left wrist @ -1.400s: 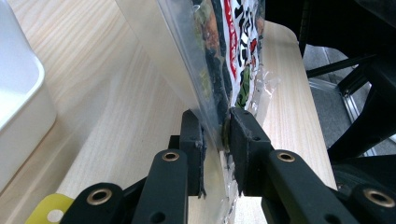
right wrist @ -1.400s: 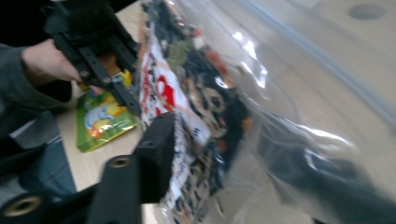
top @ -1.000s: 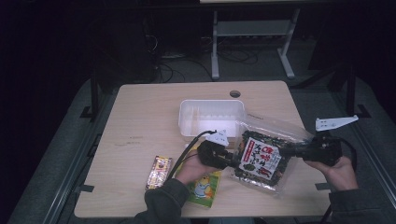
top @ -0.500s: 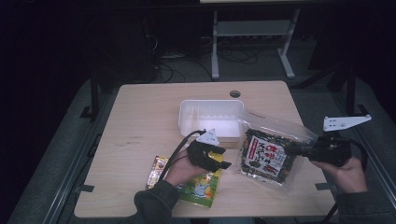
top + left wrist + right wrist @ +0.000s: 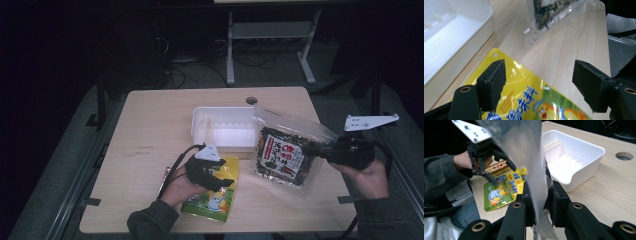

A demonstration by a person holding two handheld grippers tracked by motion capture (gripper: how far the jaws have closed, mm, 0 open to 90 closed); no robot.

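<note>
Two grippers work over the table: the left gripper hangs above the yellow bag, fingers just spread wide, nothing between them. Farther right, the right gripper pinches the clear seaweed bag, lifted beside the white tray.

The far-left stretch of the table lies bare, so a hand could pass freely there. At the far middle the white tray blocks the way. Right of it, the seaweed bag hangs lifted and tilted from the right gripper, closing off the right side. Near the front edge, the yellow pouch lies flat under the left gripper, whose jaws have just been opening, gaping wide above it with bare wood between pouch and bag.
</note>
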